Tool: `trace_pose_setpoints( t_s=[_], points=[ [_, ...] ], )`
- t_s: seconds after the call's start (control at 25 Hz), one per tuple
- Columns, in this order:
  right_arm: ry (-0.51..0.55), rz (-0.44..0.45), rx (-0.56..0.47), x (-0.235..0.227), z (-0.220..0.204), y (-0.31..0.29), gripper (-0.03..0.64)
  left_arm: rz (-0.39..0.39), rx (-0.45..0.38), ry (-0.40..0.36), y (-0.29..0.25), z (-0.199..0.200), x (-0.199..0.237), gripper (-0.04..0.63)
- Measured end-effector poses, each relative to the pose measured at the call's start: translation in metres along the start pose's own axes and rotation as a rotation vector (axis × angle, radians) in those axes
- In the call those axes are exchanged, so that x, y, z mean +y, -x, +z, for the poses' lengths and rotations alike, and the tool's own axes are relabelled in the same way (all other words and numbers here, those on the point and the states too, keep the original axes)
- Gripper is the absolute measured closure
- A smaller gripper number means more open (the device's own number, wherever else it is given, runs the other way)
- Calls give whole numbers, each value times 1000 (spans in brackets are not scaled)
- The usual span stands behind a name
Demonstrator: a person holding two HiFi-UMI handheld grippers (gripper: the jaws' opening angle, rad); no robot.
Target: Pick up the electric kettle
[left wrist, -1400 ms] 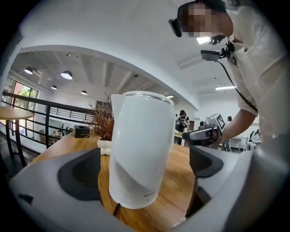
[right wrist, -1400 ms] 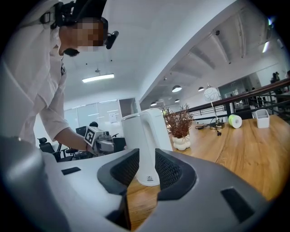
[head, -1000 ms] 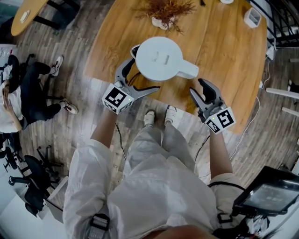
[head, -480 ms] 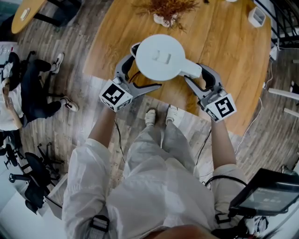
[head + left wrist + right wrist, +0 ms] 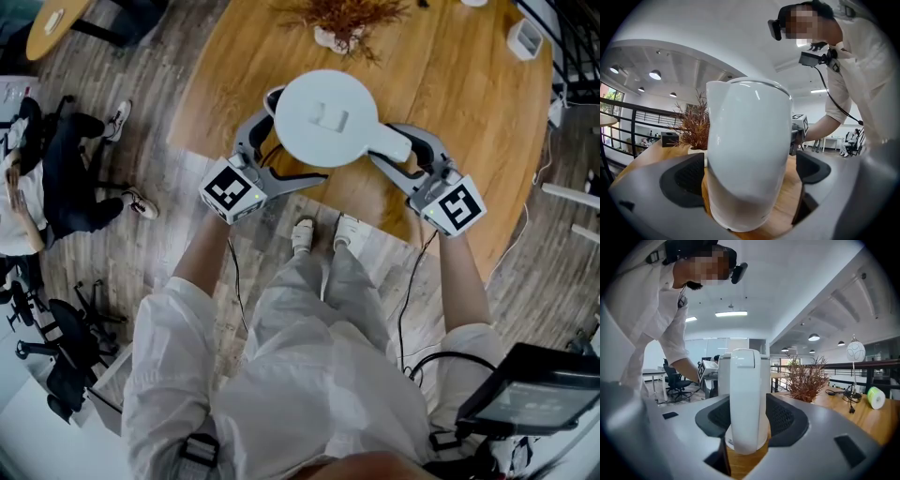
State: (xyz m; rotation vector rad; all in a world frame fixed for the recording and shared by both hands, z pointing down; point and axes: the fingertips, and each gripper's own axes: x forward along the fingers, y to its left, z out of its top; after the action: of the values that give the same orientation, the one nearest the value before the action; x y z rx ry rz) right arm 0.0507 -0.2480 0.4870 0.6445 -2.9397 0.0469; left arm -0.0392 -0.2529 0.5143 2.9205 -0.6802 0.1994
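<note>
A white electric kettle (image 5: pixel 328 117) stands on the round wooden table (image 5: pixel 469 122) near its front edge, its handle (image 5: pixel 392 144) pointing right. My left gripper (image 5: pixel 295 136) reaches around the body from the left. In the left gripper view the body (image 5: pixel 745 159) fills the space between the jaws of that gripper (image 5: pixel 747 176). The right-hand pad (image 5: pixel 811 168) stands a little off it, so this gripper is open. My right gripper (image 5: pixel 386 145) has just been closing, and both pads sit against the handle (image 5: pixel 746 399), with the gripper (image 5: pixel 749 416) level.
A vase of dried red-brown twigs (image 5: pixel 342 23) stands just behind the kettle. A small white box (image 5: pixel 525 37) sits at the table's far right. A green roll (image 5: pixel 876 397) and a cable (image 5: pixel 848 401) lie further right. A seated person (image 5: pixel 47 178) is at the left.
My right gripper has moved from beyond the table's front edge up to the kettle's handle and now sits around it. The left gripper has stayed around the body.
</note>
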Motion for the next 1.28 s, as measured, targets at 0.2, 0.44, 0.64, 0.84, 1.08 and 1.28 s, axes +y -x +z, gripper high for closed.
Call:
trace_pose_setpoints(
  t_s=[0.2,0.44,0.64,0.84,1.08,1.28],
  points=[
    [23,70,18,6,-6,-4,466,-7,-2,-2,-2,-1,2,9],
    [6,90,35,8,-24,-6,508,-24,7,-9,-7,-10,3,9],
    [5,102,33,7,-24,-7,514,-42,20,-25,-9,-12,4,9],
    [-1,120,23,7,-22,-7,514,-62,18,-60,-10,-14,9,9],
    [-8,152,30,6,-24,-7,514,-135,0,-110,-16,-11,5,8],
    [-18,184,26,9,-23,-7,514,-155,-44,-107,-16,-11,6,9]
  ],
)
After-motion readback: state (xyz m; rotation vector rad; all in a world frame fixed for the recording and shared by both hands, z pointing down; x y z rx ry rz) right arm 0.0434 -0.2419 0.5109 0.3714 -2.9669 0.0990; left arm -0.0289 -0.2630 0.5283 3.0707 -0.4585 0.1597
